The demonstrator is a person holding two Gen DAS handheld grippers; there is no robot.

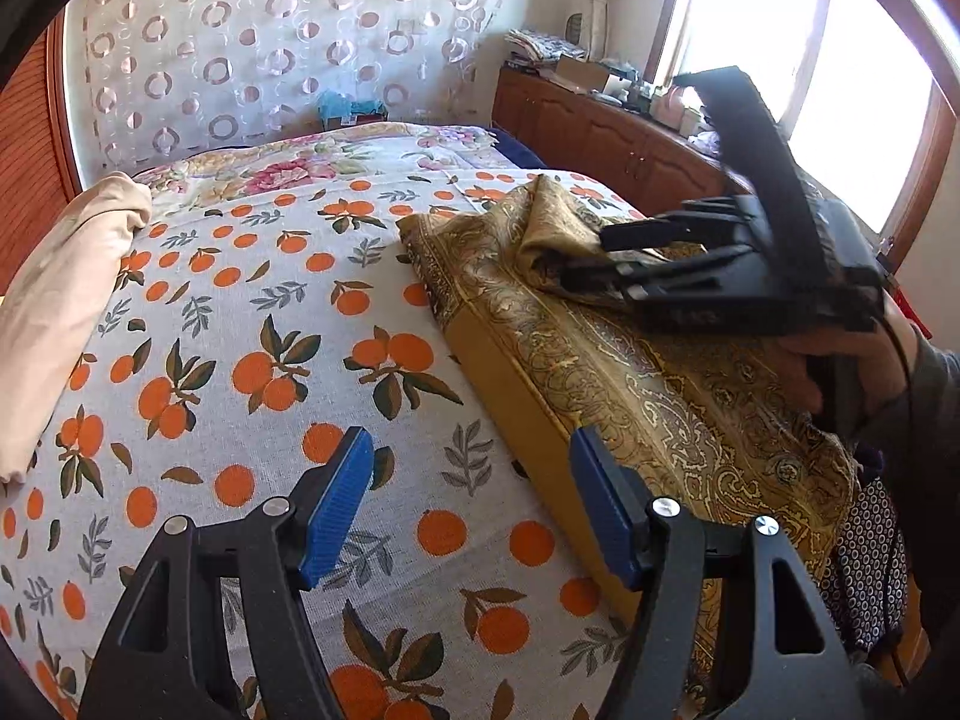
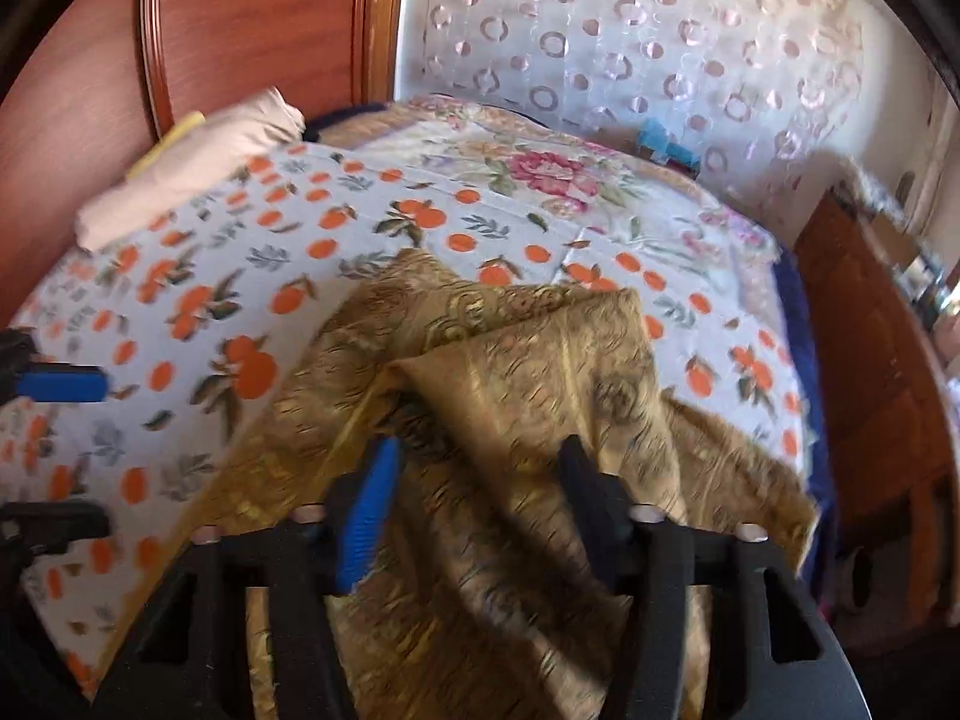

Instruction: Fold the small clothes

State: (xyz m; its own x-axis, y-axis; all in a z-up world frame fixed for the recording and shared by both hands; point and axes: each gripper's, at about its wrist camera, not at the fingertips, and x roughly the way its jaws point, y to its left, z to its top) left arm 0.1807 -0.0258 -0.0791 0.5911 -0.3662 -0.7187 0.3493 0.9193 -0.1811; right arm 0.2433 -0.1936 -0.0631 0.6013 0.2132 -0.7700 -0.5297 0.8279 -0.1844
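A gold paisley scarf [image 1: 630, 360] lies partly folded on the right side of the bed; it also fills the middle of the right wrist view [image 2: 510, 396]. My left gripper [image 1: 471, 489] is open and empty, hovering over the orange-print bedsheet [image 1: 240, 312] just left of the scarf's long folded edge. My right gripper [image 2: 480, 492] is open over the scarf, with a raised fold of cloth lying between its fingers. In the left wrist view the right gripper [image 1: 606, 252] hovers above the scarf's far bunched corner. The left gripper's blue pad [image 2: 60, 385] shows at the left edge.
A folded beige cloth [image 1: 54, 312] lies at the bed's left edge, by the wooden headboard [image 2: 240, 30]. A floral blanket [image 1: 336, 162] covers the far bed. A wooden cabinet [image 1: 600, 132] with clutter stands under the window. A dark dotted garment [image 1: 870, 564] hangs at the right.
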